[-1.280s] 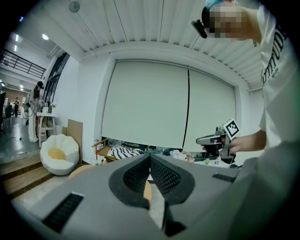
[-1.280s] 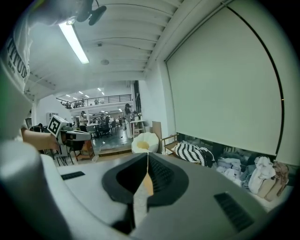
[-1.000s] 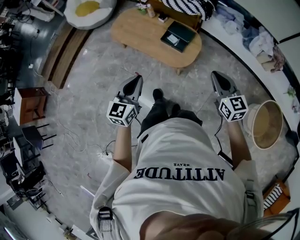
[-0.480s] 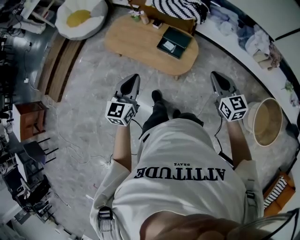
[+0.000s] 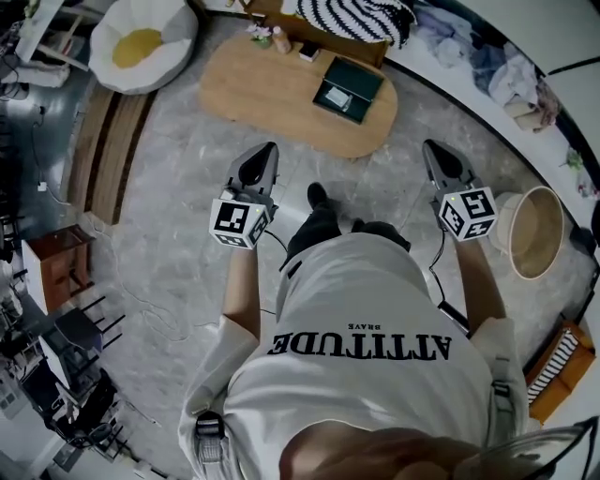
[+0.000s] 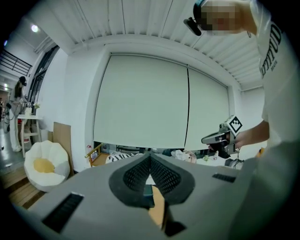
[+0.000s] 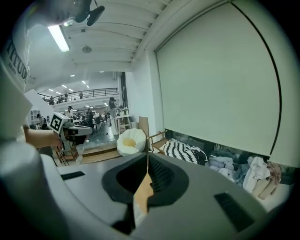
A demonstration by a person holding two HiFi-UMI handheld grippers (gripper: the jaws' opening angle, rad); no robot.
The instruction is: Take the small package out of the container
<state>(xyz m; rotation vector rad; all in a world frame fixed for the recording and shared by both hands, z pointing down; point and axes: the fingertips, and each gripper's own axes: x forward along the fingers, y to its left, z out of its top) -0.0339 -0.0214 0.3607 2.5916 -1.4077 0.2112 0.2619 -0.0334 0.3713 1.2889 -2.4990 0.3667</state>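
Note:
A dark green container [image 5: 349, 89] lies open on the oval wooden table [image 5: 262, 80], with a small pale package [image 5: 337, 95] inside it. Both grippers are held out level over the floor, short of the table. My left gripper [image 5: 267, 150] is shut and empty, its tips meeting [image 6: 150, 153]; through the gap below them I glimpse the green container [image 6: 147, 190]. My right gripper [image 5: 433, 148] is shut too, with nothing between its jaws [image 7: 148, 155]. Each gripper view shows the other gripper out to the side: the right gripper [image 6: 220, 138] and the left gripper [image 7: 70, 132].
A white beanbag [image 5: 141, 42] sits far left and a striped cushion [image 5: 356, 14] lies behind the table. A round basket [image 5: 534, 230] stands on the floor at the right. Clothes [image 5: 506, 70] are piled along the wall. A small wooden stand [image 5: 56, 262] and cables lie left.
The person has stepped forward: the table and container sit nearer the grippers in the head view, and the beanbag has slid left. Both grippers stay shut.

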